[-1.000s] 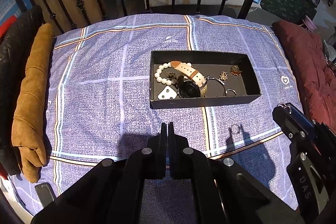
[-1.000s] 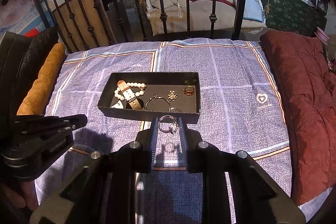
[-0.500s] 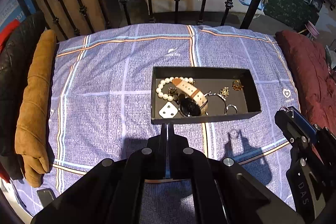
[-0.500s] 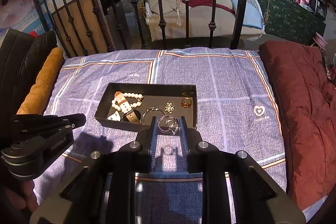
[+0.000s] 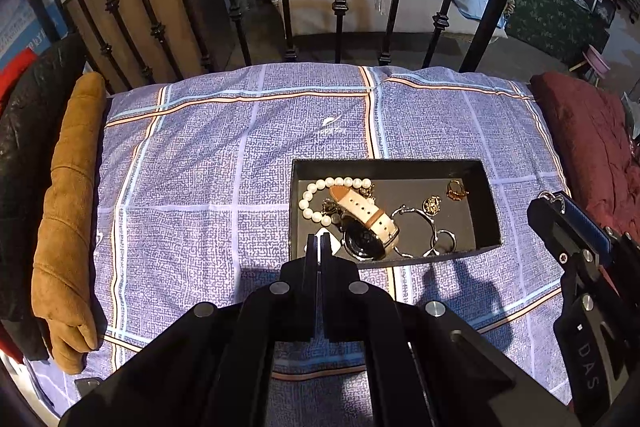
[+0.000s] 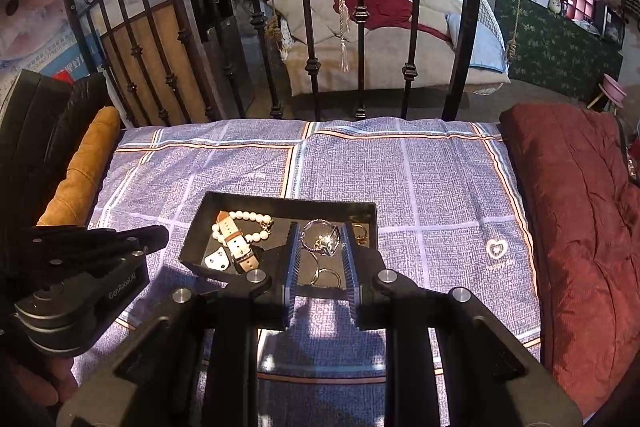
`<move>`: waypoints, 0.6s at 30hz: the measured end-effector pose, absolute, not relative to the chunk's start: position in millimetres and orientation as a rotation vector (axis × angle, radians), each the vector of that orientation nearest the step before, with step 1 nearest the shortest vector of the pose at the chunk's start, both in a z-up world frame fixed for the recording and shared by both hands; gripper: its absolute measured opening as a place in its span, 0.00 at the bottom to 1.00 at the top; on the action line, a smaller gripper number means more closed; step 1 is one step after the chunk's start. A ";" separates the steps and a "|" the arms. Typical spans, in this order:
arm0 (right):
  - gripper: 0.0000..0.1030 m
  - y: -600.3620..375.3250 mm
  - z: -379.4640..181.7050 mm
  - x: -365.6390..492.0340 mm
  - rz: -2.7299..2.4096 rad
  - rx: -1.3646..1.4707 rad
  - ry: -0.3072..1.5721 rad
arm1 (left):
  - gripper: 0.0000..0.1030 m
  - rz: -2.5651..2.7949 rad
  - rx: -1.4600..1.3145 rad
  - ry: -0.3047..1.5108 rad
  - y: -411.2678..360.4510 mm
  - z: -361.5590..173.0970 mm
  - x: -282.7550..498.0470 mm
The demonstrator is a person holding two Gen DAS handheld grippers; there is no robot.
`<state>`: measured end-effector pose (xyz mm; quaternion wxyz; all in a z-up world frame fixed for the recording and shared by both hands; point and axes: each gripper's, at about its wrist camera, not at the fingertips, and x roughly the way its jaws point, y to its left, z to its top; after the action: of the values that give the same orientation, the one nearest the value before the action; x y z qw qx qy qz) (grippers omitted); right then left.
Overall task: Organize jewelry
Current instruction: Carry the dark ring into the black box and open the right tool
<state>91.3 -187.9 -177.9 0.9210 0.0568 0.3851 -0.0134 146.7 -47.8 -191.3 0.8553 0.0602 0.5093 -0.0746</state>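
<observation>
Jewelry, a silver bracelet (image 6: pixel 321 239), was pinched between the right gripper (image 6: pixel 321 247) fingers above the black box (image 5: pixel 486 195) on the checked bedspread (image 5: pixel 200 187); the left gripper (image 5: pixel 319 247) was pressed together, empty.

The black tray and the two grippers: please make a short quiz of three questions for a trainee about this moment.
1. True or false: the left gripper is shut and holds nothing.
2. What does the right gripper hold?
A. a pearl bracelet
B. a silver bangle
C. a watch
3. Fill the gap: in the black tray, the watch lies partly across the ____ bracelet.

Key:
1. True. Its fingers are together with nothing between them.
2. B. The silver bangle sits between its pads, above the tray.
3. Pearl.
</observation>
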 end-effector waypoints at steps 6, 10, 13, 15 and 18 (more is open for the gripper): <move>0.21 -191.1 -180.9 99.2 -0.029 0.116 0.799 | 0.01 -0.157 0.126 1.062 -50.6 -189.9 157.9; 0.21 -193.6 -183.3 103.1 -0.033 0.113 0.808 | 0.01 -0.153 0.126 1.058 -52.9 -190.5 166.3; 0.21 -195.7 -184.6 107.3 -0.036 0.115 0.811 | 0.01 -0.153 0.129 1.059 -54.7 -192.1 170.5; 0.21 -196.2 -185.4 109.9 -0.035 0.116 0.814 | 0.01 -0.154 0.130 1.064 -56.1 -194.1 173.2; 0.21 -196.3 -187.8 114.4 -0.031 0.114 0.818 | 0.01 -0.155 0.132 1.074 -58.7 -197.8 176.8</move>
<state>114.4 -196.3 -187.8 0.9158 0.0552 0.3977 -0.0149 176.8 -58.7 -197.8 0.8544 0.0626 0.5106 -0.0737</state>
